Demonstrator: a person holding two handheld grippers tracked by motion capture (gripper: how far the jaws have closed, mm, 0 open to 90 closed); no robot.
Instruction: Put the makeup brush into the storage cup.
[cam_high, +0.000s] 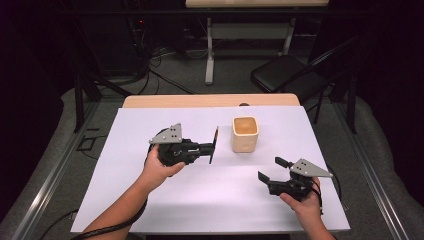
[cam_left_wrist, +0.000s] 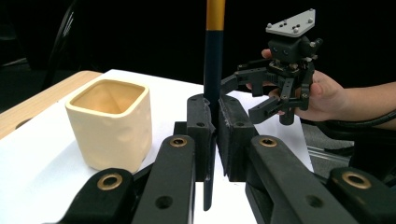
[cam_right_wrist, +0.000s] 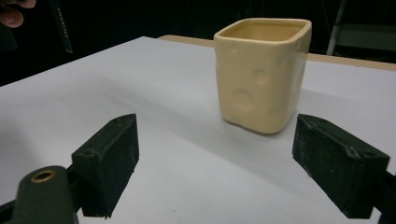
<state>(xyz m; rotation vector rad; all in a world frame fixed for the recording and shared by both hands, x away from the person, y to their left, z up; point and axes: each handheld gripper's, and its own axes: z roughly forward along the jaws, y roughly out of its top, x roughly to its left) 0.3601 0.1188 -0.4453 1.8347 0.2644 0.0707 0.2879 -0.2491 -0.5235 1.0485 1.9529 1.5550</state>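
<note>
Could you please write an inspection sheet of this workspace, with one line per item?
Surface: white sheet lies over a wooden table; looks clean and flat.
Job's things: cream square cup stands upright and empty; a dark pencil-like stick with a yellow end is held upright beside it, apart from it.
Clutter: nothing seen on the sheet.
Grippers: left gripper is shut on the stick; right gripper is open, holding nothing, with the cup ahead of its jaws.
Cables: a black cable trails along the left forearm; loose cables lie on the floor behind the table.
Surroundings: black folding chair and a second table's legs behind; dark room.
</note>
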